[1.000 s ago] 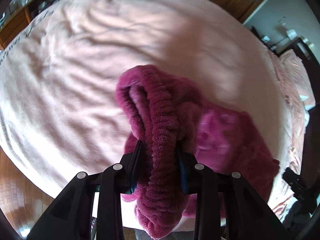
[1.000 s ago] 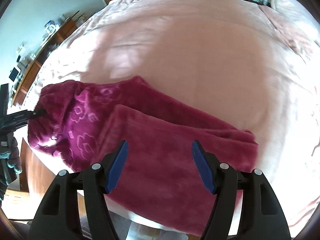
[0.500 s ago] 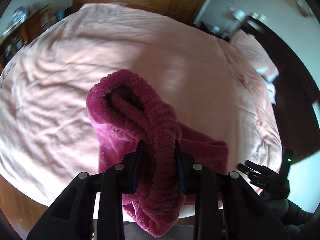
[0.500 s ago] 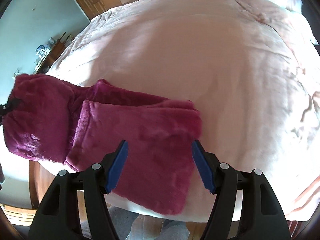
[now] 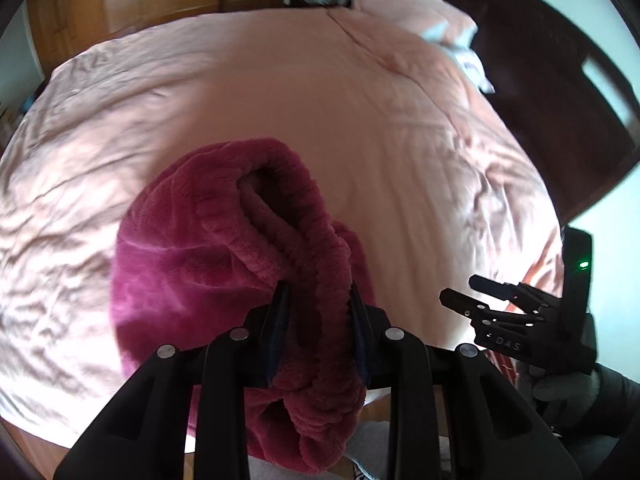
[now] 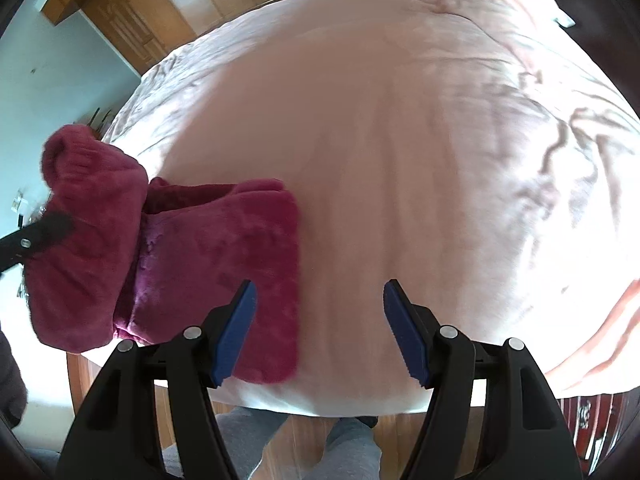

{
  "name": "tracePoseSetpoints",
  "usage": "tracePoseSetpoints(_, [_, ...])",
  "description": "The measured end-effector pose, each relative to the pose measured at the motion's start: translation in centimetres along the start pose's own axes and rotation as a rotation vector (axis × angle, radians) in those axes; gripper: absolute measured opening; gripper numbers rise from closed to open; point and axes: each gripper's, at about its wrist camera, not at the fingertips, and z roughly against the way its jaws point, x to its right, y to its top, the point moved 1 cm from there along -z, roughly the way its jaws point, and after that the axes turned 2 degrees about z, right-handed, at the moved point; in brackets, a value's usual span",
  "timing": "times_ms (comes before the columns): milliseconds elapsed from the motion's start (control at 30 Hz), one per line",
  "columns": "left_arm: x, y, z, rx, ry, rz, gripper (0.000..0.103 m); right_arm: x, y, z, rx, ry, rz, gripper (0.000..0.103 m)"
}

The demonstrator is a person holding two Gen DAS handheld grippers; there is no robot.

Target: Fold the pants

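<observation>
The fluffy magenta pants [image 5: 192,272] lie partly folded near the front edge of the pink bed. My left gripper [image 5: 318,300] is shut on the elastic waistband [image 5: 316,248] and holds it lifted above the folded legs. In the right wrist view the folded legs [image 6: 224,248] lie flat at the left, with the raised waist end [image 6: 84,200] hanging over them from the left gripper [image 6: 36,240]. My right gripper [image 6: 320,300] is open and empty, above bare bedding just right of the pants; it also shows in the left wrist view [image 5: 472,296].
The pink bedspread [image 6: 420,140] covers a large bed. Pillows [image 5: 420,16] and a dark headboard [image 5: 560,80] are at the far end. Wooden wardrobes [image 6: 160,4] stand behind. The person's grey-trousered legs [image 6: 288,440] stand at the bed's front edge.
My left gripper has carried the waistband to the right over the legs, making the pants shorter. My right gripper has shifted right, off the pants, and stayed open.
</observation>
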Motion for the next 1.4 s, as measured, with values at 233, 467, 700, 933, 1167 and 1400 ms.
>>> tracePoseSetpoints(233, [4.3, -1.6, -5.1, -0.100, -0.035, -0.056, 0.012, 2.8, -2.1, 0.4, -0.023, -0.033, -0.060, 0.068])
tracePoseSetpoints(467, [8.9, -2.6, -8.0, -0.112, -0.032, -0.175, 0.013, 3.8, -3.1, 0.3, -0.046, -0.046, -0.064, 0.068])
tracePoseSetpoints(700, [4.8, -3.7, -5.2, -0.092, -0.037, -0.031, 0.024, 2.9, -1.8, -0.5, -0.059, 0.027, -0.038, 0.068])
tracePoseSetpoints(933, [-1.8, -6.6, -3.0, -0.094, 0.024, 0.150, 0.049, -0.9, 0.8, -1.7, -0.093, 0.204, -0.012, 0.068])
tracePoseSetpoints(1167, [-3.6, -8.5, -3.4, -0.110, 0.014, 0.201, 0.061, -5.3, 4.0, -5.0, -0.166, 0.365, -0.051, 0.068])
tracePoseSetpoints(1400, [-3.2, -8.9, -5.8, -0.148, -0.008, 0.191, 0.061, -8.0, 6.4, -8.7, -0.223, 0.388, -0.063, 0.075])
